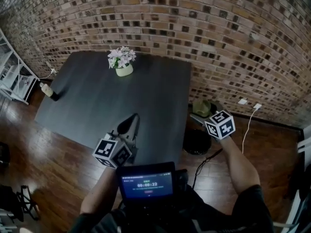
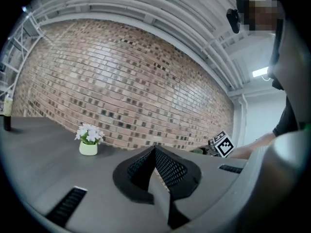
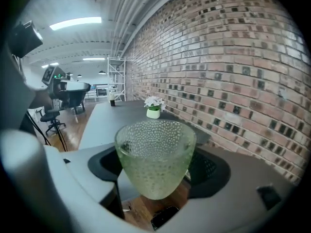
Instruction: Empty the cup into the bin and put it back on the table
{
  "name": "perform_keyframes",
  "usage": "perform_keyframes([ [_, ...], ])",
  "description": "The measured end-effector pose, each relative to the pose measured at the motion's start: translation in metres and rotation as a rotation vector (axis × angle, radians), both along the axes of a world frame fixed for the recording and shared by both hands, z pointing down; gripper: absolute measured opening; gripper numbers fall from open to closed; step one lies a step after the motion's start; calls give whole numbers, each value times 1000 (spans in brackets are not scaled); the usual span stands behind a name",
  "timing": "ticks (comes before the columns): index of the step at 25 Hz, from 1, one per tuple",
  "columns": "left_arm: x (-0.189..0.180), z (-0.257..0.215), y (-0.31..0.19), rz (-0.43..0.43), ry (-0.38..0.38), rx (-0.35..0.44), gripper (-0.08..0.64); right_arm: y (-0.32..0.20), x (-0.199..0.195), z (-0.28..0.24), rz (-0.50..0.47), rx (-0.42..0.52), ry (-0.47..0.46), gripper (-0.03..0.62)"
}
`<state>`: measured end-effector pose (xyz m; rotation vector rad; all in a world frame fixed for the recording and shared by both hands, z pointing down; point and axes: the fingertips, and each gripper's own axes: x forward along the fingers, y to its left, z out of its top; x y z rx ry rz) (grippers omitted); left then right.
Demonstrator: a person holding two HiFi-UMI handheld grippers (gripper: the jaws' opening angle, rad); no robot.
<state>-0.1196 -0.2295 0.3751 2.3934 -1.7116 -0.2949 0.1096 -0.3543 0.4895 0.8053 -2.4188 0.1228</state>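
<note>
**A:** 2 grippers, and only 1 is busy. The right gripper (image 3: 156, 168) is clamped on the green pebbled glass cup (image 3: 155, 144), with its jaws spread wide around the lower body and the rim up. The left gripper (image 2: 155, 152) is pinched together on nothing, over the near part of the table (image 1: 146, 110).

**B:** Where's the cup relative to the bin?

**A:** It's off the table's right edge, above the wood floor and near the dark round bin (image 1: 197, 142). I can't tell whether it's directly over the bin. I see nothing inside the cup.

**B:** How will it handle?

**A:** It looks rigid and is probably glass, so I'd expect it to be breakable and fairly weighty. The bumps should give the pads some bite, but the taper toward the base could let it slip downward. I'd grip mid-body, not the thin rim, and set it down softly. There's plenty of bare tabletop short of the flower pot (image 1: 124, 69) and the bottle (image 1: 48, 90) at the far left edge.
</note>
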Motion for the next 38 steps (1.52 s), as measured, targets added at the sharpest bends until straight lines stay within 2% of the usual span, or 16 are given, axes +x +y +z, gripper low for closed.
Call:
perform_keyframes([
  [5,-44,7,15,-165,-4,9,3,6,-57,8,-107,-21,-20,390],
  [13,-82,27,40,-290,-14,-28,3,32,-139,14,-291,-31,-93,390],
  [18,-90,39,45,-309,-11,-51,3,42,-173,28,-363,-52,-94,390],
  [23,-97,51,51,-327,-7,-76,3,56,-189,35,-416,-66,-119,390],
  [29,-94,74,56,-316,-8,-121,3,88,-190,53,-474,-80,-119,390],
  [32,-82,93,56,-271,-29,-158,3,101,-184,69,-471,-116,-127,390],
  [38,-70,111,61,-238,-11,-172,3,123,-178,93,-464,-140,-145,390],
])
